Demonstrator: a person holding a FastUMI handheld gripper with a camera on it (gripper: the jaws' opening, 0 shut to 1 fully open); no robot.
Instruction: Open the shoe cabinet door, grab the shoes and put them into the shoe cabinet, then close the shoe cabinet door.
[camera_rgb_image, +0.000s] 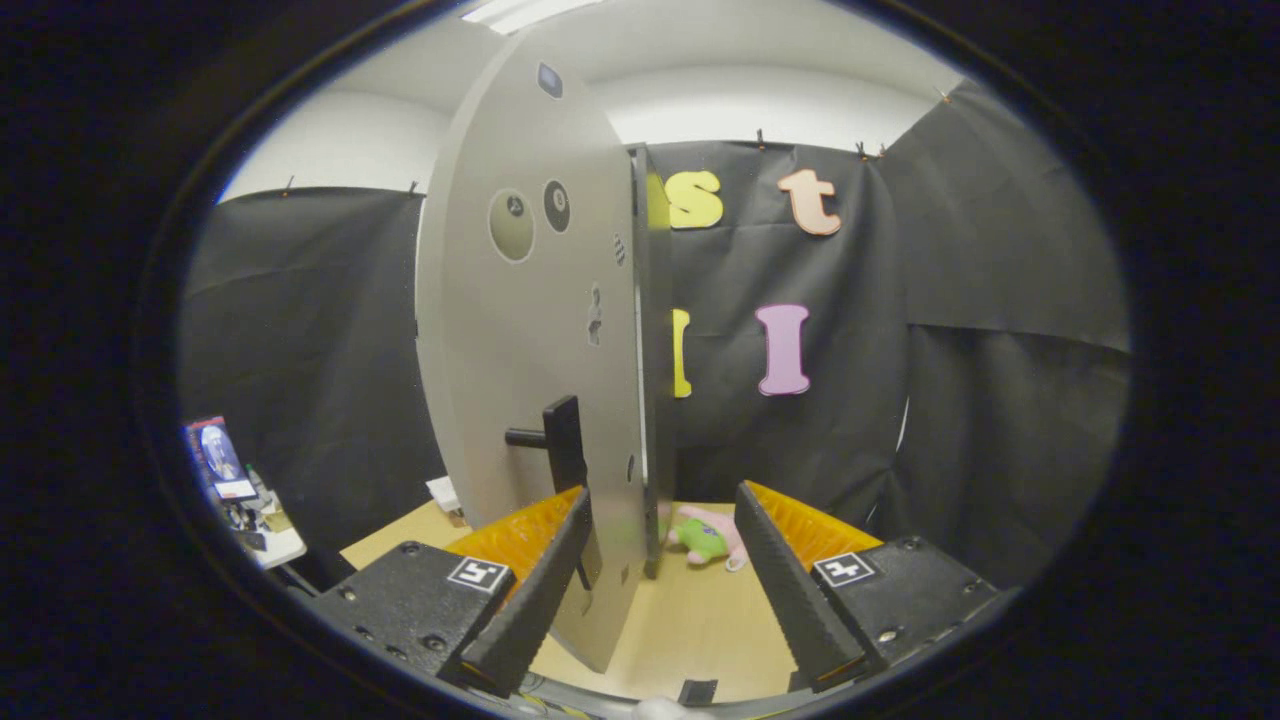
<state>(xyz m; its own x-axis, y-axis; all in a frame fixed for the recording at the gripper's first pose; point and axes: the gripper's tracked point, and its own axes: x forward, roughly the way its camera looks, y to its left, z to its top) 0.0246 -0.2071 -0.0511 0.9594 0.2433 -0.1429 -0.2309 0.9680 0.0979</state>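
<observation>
Item: my tool (660, 590), fingers spread wide, gripping nothing. Cabinet door (530, 380) stands edge-on between them, its dark handle (560, 440) just ahead of the left finger. Plush toy (708, 540) on the surface (690, 620) beyond.

The camera rides on the gripper (665, 590), low over the table (700, 620), facing the nearby cabinet door's (540, 330) edge.

My gripper (662, 590) stands open, fingers (800, 590) ridged and matt. The cabinet door (530, 330) looks smooth, matt painted board; its handle (560, 440) matt, plastic or metal. The table (690, 620) is smooth pale wood. The toy (708, 540) looks plush cloth.
</observation>
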